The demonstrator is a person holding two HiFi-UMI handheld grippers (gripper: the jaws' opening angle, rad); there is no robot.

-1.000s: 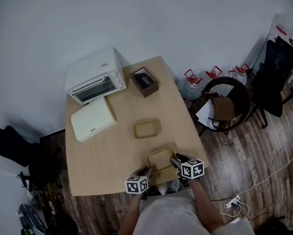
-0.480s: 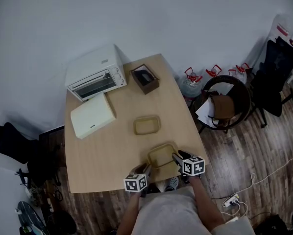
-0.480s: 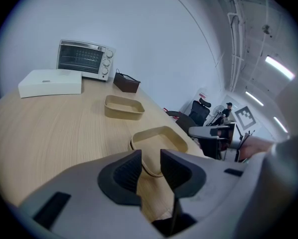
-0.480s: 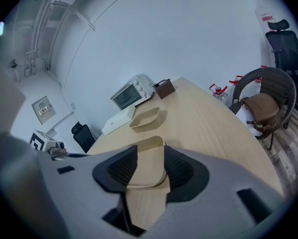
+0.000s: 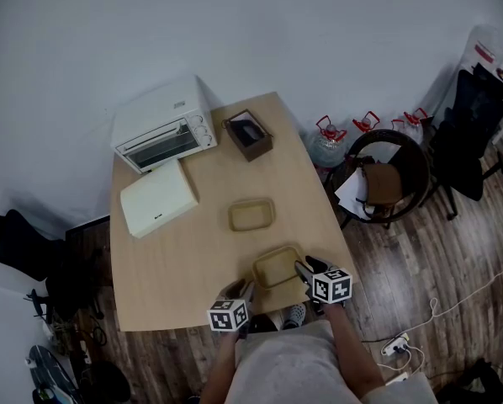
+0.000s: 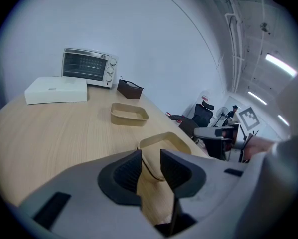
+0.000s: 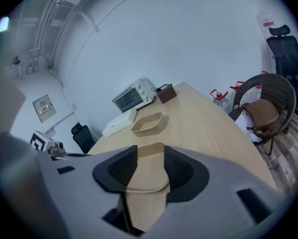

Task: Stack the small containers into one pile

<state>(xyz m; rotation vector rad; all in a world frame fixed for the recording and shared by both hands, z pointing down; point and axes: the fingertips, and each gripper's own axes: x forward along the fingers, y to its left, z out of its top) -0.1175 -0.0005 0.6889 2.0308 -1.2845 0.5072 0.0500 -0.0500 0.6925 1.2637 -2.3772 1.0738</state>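
Two tan, empty, open-topped containers lie on the wooden table (image 5: 167, 268). The far container (image 5: 251, 215) (image 6: 129, 114) (image 7: 147, 123) sits mid-table. The near container (image 5: 277, 267) (image 6: 164, 142) (image 7: 148, 151) rests close to the front edge. My left gripper (image 5: 248, 291) (image 6: 150, 166) is at its front left corner. Its jaws have just been opening, and the thin rim runs between the pads with a gap on each side. My right gripper (image 5: 302, 269) (image 7: 145, 171) stands at the container's right side. Its jaws are apart, with the rim showing between them.
A white toaster oven (image 5: 163, 137), a flat white box (image 5: 159, 199) and a brown box (image 5: 248, 139) stand at the table's far end. To the right of the table are a wicker chair (image 5: 386, 179) and water bottles (image 5: 327, 146). The person's body is at the front edge.
The left gripper has eased slightly back and to the left from the near container's corner. The right gripper and both containers stay where they were.
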